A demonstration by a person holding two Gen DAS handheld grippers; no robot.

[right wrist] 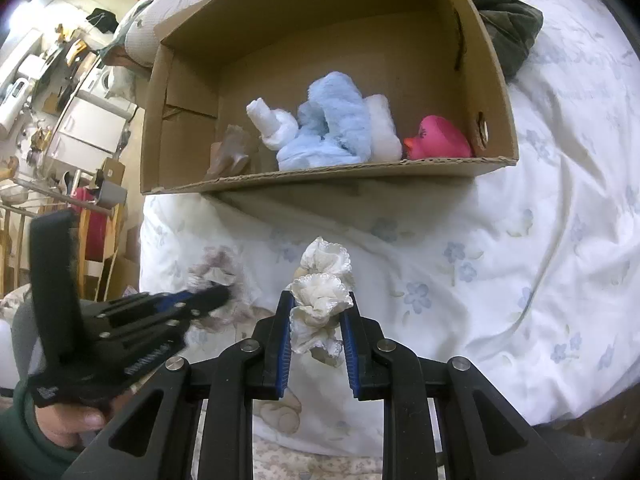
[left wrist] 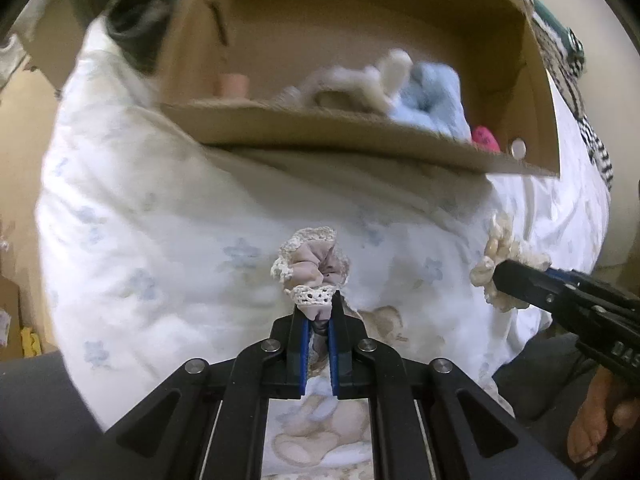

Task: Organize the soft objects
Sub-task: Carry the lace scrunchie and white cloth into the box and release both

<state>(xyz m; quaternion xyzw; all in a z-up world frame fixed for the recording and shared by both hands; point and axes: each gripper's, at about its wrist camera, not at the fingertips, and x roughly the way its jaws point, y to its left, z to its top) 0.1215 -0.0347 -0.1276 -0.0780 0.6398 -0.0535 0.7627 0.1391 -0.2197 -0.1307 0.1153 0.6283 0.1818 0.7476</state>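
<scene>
My left gripper [left wrist: 318, 304] is shut on a mauve scrunchie with cream lace trim [left wrist: 312, 266], held just over the flowered duvet [left wrist: 140, 220]. My right gripper [right wrist: 319, 304] is shut on a white ruffled scrunchie [right wrist: 322, 292]. From the left wrist view that white scrunchie [left wrist: 500, 248] and the right gripper [left wrist: 498, 276] show at the right. In the right wrist view the left gripper [right wrist: 224, 294] is blurred over the mauve scrunchie [right wrist: 214, 272]. Beyond both stands an open cardboard box [right wrist: 320, 178] holding a blue fluffy item [right wrist: 336, 120], white soft pieces [right wrist: 276, 128] and a pink rubber duck [right wrist: 440, 138].
The box [left wrist: 320, 132] lies on the bed with its front wall nearest me. Dark green clothing [right wrist: 508, 16] lies behind it at the right. Past the bed's left edge are shelves and a wooden rack [right wrist: 60, 140]. A hand [right wrist: 68, 424] holds the left gripper.
</scene>
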